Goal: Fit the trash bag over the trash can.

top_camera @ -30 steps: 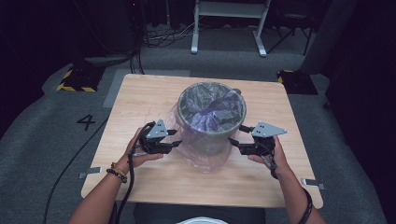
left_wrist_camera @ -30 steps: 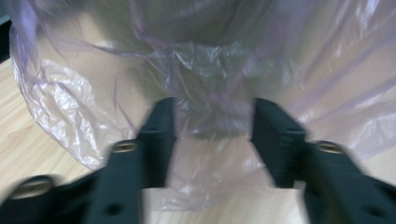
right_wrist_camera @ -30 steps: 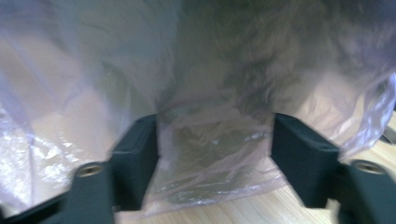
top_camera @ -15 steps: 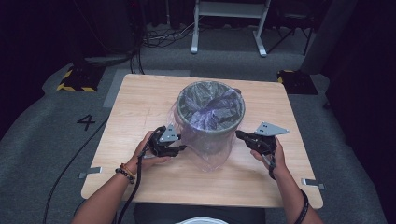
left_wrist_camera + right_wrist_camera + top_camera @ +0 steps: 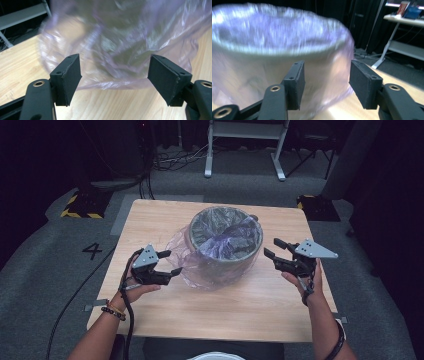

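Bin, grey and round, stands a little toward 12 o'clock of the middle of your desk in the high view, lined with a thin purple plastic bag. The bag's upper part is tucked into the bin's mouth, while loose film spills down the outer wall and pools on the desk on the bin's 8 o'clock side. Your left tongs sit at the bin's 8 o'clock, jaws apart and pointing toward 3 o'clock, tips right at the loose film but gripping none of it. Your right tongs sit at the bin's 3 o'clock, just clear of the wall, jaws apart and pointing toward 10 o'clock, with nothing between them. Both sets have just been opening.

In the left gripper view, your left tongs stand wide open, one pad at 8 o'clock and the other at 4 o'clock. The bag hangs crumpled and blurred just beyond them, its lower edge lying on the desk between the two pads; neither pad presses on it.

In the right gripper view, your right tongs are likewise spread, about half open by the look of the gap. The bin rises blurred behind them from 9 o'clock to 1 o'clock, its side wrapped in the pale purple bag. The pads stand free of the wall, and a strip of desk shows below the gap.
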`<state>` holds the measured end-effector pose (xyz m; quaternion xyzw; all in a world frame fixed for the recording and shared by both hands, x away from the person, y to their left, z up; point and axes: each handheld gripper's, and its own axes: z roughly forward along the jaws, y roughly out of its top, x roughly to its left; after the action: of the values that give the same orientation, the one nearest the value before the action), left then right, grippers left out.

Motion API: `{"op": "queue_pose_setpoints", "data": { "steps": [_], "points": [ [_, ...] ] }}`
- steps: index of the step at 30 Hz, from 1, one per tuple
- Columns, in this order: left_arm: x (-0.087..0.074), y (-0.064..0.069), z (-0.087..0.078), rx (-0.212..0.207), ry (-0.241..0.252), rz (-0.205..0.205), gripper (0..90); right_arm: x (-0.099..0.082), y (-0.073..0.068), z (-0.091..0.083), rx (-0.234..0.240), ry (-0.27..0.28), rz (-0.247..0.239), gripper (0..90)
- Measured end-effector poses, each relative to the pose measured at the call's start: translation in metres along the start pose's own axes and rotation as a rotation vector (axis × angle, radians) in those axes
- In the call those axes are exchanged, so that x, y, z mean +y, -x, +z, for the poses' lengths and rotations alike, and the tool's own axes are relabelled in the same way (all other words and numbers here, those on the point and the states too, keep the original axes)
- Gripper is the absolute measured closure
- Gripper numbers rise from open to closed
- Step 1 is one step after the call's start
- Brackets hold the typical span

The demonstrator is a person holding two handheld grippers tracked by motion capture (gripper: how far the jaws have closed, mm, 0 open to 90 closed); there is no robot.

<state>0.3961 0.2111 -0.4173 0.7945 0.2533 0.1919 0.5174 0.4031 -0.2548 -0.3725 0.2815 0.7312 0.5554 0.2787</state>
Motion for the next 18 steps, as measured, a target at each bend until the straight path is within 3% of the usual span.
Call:
{"op": "queue_pose_setpoints", "data": {
  "steps": [2,6,9,12,14,18],
  "points": [
    [0.001,-0.001,0.001,0.0,0.006,-0.012,26.6,0.011,0.001,-0.001,0.01,0.02,0.001,43.9],
    [0.005,0.003,0.012,0.018,-0.016,0.015,26.6,0.032,-0.004,0.008,0.057,0.013,-0.035,41.6],
    [0.009,0.003,0.021,0.047,-0.03,0.012,26.6,0.046,-0.009,0.022,0.107,-0.024,-0.061,38.1],
    [0.013,0.0,0.028,0.036,-0.029,0.002,26.6,0.058,-0.013,0.034,0.115,-0.036,-0.091,37.5],
    [0.017,0.001,0.032,0.051,-0.042,0.029,28.2,0.065,-0.015,0.041,0.131,-0.046,-0.097,37.3],
    [0.022,0.001,0.039,0.052,-0.035,0.036,30.0,0.075,-0.017,0.052,0.147,-0.062,-0.107,36.8]
  ]
}}
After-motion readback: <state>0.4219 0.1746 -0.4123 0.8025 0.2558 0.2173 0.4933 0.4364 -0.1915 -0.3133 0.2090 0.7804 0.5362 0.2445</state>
